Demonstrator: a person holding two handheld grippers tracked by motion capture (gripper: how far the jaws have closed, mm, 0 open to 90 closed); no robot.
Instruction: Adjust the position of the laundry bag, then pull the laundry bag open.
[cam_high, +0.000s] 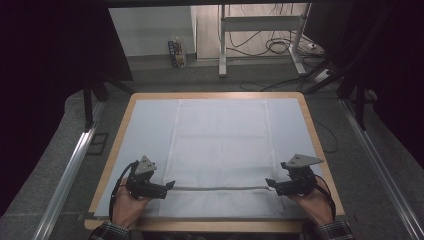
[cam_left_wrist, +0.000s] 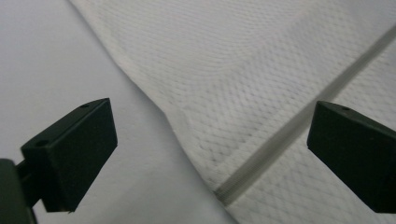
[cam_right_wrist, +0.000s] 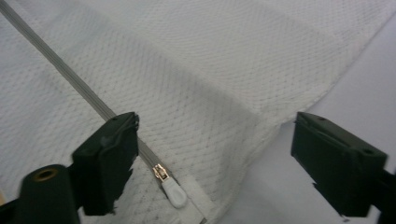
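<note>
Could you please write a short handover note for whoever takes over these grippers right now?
Left claw: open, nothing between its jaws, at the left end of the zipper.
Right claw: open, nothing gripped, at the right end, with the zipper pull lying between its jaws.
The white mesh bag lies flat on the table, zipper running across its near edge.
Done: the bag is spread out flat and both claws are off it.
Left: cannot tell from here whether the zipper is fully closed; check, then probably draw both hands back.
</note>
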